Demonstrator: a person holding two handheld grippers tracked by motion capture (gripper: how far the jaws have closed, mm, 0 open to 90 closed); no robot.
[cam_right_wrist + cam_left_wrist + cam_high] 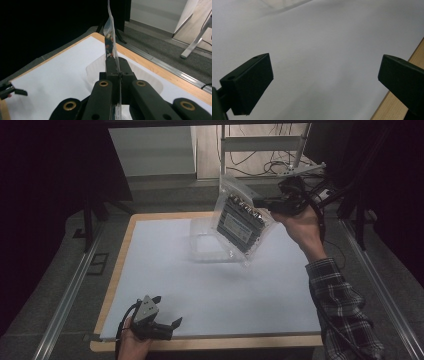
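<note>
A clear plastic bag [241, 222] with a flat dark pack inside hangs tilted above the far part of the table. My right gripper [264, 206] is shut on the bag's upper right edge. In the right gripper view the bag [110, 37] stands edge-on, pinched between the closed jaws of the right gripper [117, 67]. Below the bag a clear plastic tray [202, 242] rests on the white sheet, and it also appears as the tray [95, 70] beyond the jaws. My left gripper [168, 311] lies low at the front left edge, open and empty; its jaws stand wide over bare sheet in the left gripper view [324, 80].
A white sheet covers a wooden board [210, 342] whose rim shows at the front and left. Metal rails [70, 290] run along both sides on the floor. Cables and a metal stand [295, 162] sit beyond the far edge. The other hand's gripper [10, 91] shows far off at the left.
</note>
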